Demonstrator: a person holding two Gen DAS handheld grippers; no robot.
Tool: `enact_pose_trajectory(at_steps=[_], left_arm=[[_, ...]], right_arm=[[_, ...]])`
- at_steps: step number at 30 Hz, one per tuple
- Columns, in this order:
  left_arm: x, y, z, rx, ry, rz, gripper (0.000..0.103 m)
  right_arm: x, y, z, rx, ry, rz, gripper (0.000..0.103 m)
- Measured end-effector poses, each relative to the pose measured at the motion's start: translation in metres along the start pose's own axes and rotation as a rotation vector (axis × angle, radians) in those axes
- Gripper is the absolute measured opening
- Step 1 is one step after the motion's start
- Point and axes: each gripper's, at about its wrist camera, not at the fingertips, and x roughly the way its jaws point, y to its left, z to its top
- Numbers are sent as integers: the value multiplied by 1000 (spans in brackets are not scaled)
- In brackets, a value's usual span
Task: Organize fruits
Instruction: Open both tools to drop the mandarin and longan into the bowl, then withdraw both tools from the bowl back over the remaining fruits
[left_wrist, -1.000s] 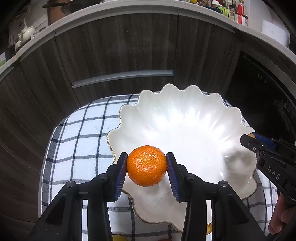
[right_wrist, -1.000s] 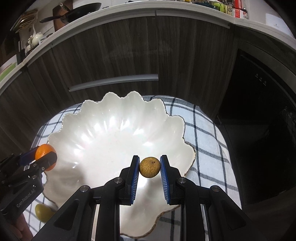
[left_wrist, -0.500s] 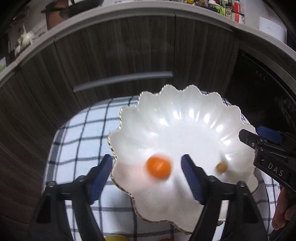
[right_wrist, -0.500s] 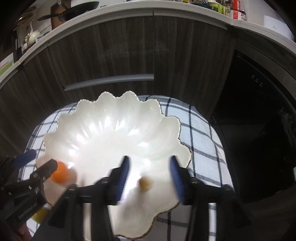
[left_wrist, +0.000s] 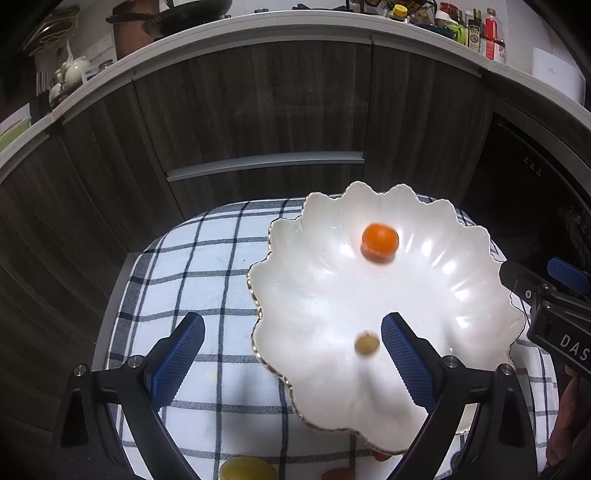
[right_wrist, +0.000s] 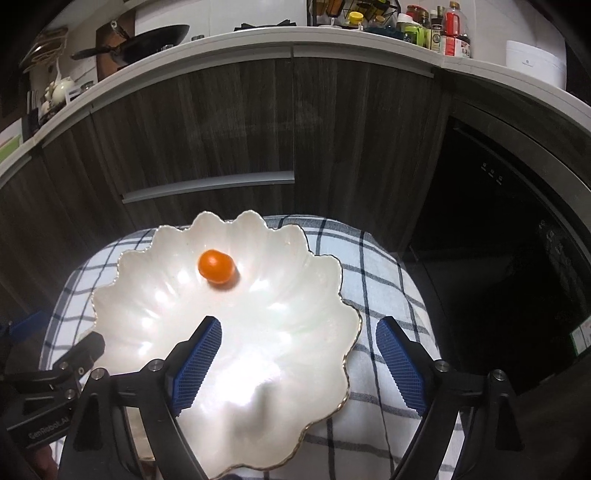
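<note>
Left gripper (left_wrist: 291, 354): blue-padded jaws spread wide, having just been opening; nothing is clamped. One pad hangs over the cloth at lower left of its own frame, the other over the bowl's near side.
Right gripper (right_wrist: 299, 360): jaws likewise apart after just opening, empty; one pad over the bowl's near right part, the other beyond its rim above the cloth.
Small round orange mandarin (left_wrist: 379, 240): loose in the bowl towards its far side, upper right of centre in the left view; slightly smeared, so it may be rolling.
Small tan-yellow round fruit (left_wrist: 366, 342): inside the bowl's near part, just beside the left gripper's right-hand pad in the picture, touching neither pad. In the right view it cannot be made out.
White scalloped gold-rimmed ceramic bowl (right_wrist: 343, 295): sits on the blue-and-white checked cloth (left_wrist: 207, 280).
Yellow rounded fruit (left_wrist: 247, 472): at the bottom edge of the left frame, outside the bowl.
Reddish item (left_wrist: 338, 473): beside it, cut off by the frame; hard to identify.
Progress: two fruits are in the bowl. At least one, probably two, wait on the cloth, so more collecting appears to remain.
</note>
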Motion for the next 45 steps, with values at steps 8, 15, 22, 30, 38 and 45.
enact_pose_trajectory(at_steps=[8,15,22,30,38,45], left_arm=[[-10,3,-7,-10,-5,10,98],[-21,4,-14,-9,-8,10,98],[-34,5,-21,-9,-17,12,98],[-49,3,-29,-25,-26,7,98],[-67,-4,-41,-20,-37,-11,98],[-77,-14,-53,-8,-42,-19,98]], right_arm=[[-15,4,-4,-29,-31,-5,87],[-26,4,-12,-14,-37,-1,87],[-40,5,-20,-16,-54,1,87],[-56,2,-27,-18,-71,4,87],[-70,-7,-37,-7,-82,6,87],[-78,-16,-50,-1,-77,4,87]])
